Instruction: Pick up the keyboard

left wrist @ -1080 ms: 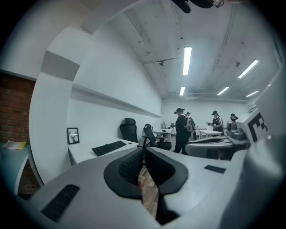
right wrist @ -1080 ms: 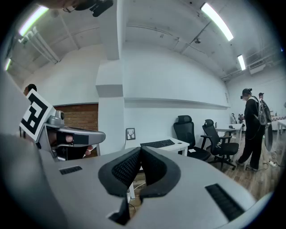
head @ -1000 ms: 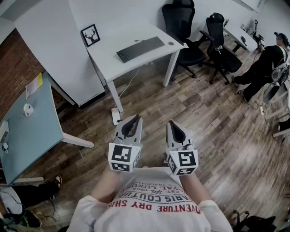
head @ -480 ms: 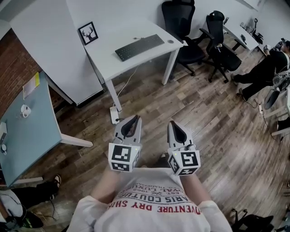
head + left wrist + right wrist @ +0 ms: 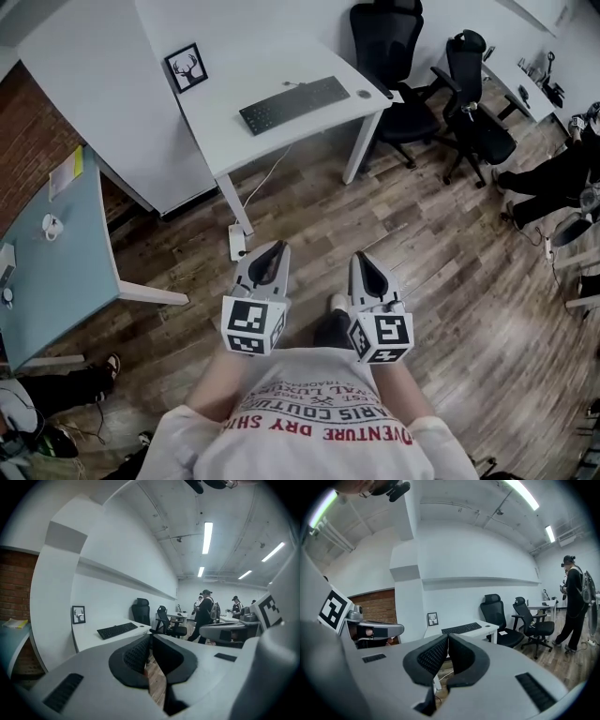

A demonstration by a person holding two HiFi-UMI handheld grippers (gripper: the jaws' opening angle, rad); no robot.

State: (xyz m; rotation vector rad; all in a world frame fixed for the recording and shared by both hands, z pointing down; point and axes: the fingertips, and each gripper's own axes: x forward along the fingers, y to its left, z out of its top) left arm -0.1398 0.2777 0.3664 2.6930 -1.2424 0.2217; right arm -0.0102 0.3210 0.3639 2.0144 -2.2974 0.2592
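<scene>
A black keyboard (image 5: 294, 104) lies on a white desk (image 5: 246, 141) at the far side of the room, well ahead of both grippers. It also shows small in the left gripper view, keyboard (image 5: 117, 630), and in the right gripper view, keyboard (image 5: 461, 628). My left gripper (image 5: 278, 247) and right gripper (image 5: 359, 258) are held side by side over the wooden floor in front of the person's chest. Both are shut with nothing between their jaws.
A framed deer picture (image 5: 187, 68) stands at the desk's back left. A small round object (image 5: 364, 94) lies right of the keyboard. Two black office chairs (image 5: 401, 66) stand right of the desk. A blue table (image 5: 56, 272) is at the left. People stand at the far right.
The whole scene has shifted: the desk and keyboard sit slightly nearer and more to the right in the head view. Both grippers stay shut, side by side.
</scene>
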